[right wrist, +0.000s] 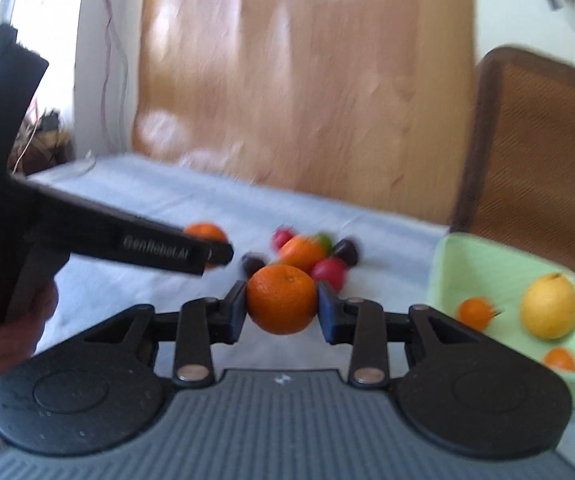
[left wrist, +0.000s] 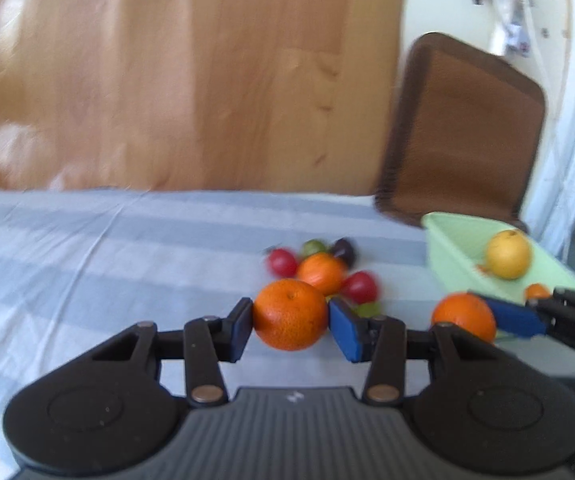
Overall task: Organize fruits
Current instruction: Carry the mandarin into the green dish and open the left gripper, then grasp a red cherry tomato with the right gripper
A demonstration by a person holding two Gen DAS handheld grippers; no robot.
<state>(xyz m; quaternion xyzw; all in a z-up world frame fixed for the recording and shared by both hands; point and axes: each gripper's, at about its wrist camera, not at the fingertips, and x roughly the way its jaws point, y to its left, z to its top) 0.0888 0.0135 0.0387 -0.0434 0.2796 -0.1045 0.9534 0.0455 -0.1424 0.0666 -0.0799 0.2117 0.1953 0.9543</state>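
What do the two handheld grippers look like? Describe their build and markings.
Both match. The left gripper and right gripper have black linkage arms with metal pivot pins, round black side housings, a ribbed grey base and blue pads. From the right wrist view, the left one's black side carries white lettering.

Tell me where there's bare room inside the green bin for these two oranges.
In the pale green plastic bin, the near-left floor by its left wall is bare. The round yellow fruit and two small orange fruits crowd the middle and right. The fruit pile on the striped cloth is crowded.
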